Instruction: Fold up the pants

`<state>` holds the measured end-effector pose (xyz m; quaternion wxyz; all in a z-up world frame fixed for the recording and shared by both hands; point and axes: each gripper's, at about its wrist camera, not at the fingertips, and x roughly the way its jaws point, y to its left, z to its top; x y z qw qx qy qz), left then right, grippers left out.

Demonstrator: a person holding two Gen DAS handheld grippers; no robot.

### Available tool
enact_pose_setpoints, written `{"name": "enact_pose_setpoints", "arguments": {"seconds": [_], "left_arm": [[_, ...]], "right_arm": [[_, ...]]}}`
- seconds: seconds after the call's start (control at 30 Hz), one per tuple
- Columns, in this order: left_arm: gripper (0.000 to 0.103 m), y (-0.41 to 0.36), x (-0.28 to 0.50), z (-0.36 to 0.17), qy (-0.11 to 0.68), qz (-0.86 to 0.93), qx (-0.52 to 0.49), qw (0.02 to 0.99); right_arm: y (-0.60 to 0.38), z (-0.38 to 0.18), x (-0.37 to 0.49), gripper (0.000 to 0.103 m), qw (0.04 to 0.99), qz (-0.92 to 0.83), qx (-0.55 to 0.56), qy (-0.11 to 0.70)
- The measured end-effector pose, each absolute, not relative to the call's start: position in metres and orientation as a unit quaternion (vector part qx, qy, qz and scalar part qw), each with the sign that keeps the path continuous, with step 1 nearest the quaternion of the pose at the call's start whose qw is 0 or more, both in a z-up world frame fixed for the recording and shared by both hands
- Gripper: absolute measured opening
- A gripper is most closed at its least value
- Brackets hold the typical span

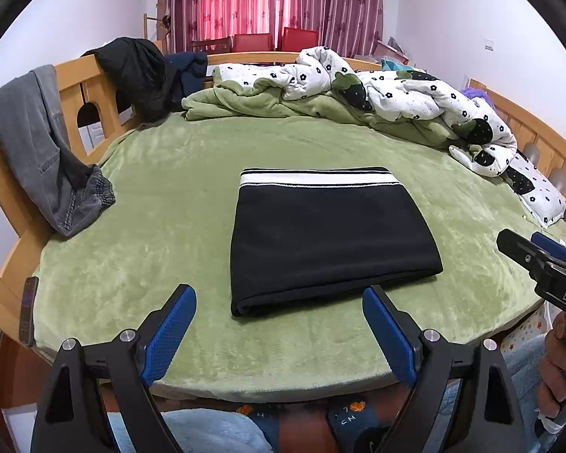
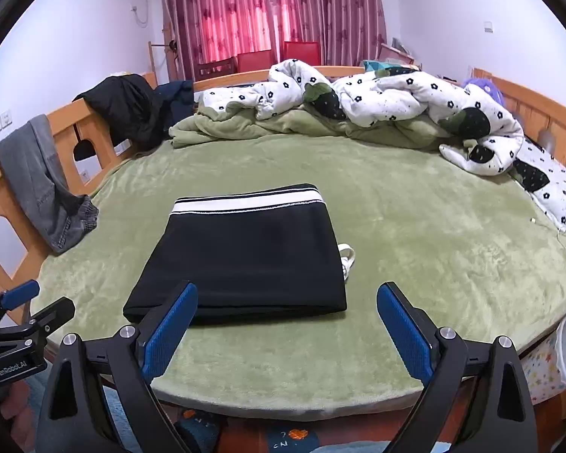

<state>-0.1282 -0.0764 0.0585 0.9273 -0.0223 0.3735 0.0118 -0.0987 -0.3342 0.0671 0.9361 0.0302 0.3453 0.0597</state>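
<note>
In the left wrist view we see our left gripper (image 1: 279, 324) spread wide and empty, near the folded black pants (image 1: 328, 241) with their white-striped waistband, flat on the plush green blanket (image 1: 162, 196). In the right wrist view, the right gripper (image 2: 286, 321) also gapes, holding nothing; a white cord (image 2: 346, 260) peeks from under the pants (image 2: 245, 260).

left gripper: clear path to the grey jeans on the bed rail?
Probably yes. The left gripper is open and empty, and only bare green blanket lies between it and the grey jeans; the folded black pants sit aside.
</note>
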Motion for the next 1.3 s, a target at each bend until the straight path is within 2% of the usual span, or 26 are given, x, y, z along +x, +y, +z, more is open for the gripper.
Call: {"name": "enact_pose_setpoints", "arguments": {"seconds": [1.3], "left_arm": [[0.090, -0.0789, -0.1278, 0.0507, 0.375, 0.024, -0.026, 0.926]], "right_arm": [[-0.3361, 0.0641, -0.0945, 0.095, 0.935, 0.059, 0.022, 0.348]]}}
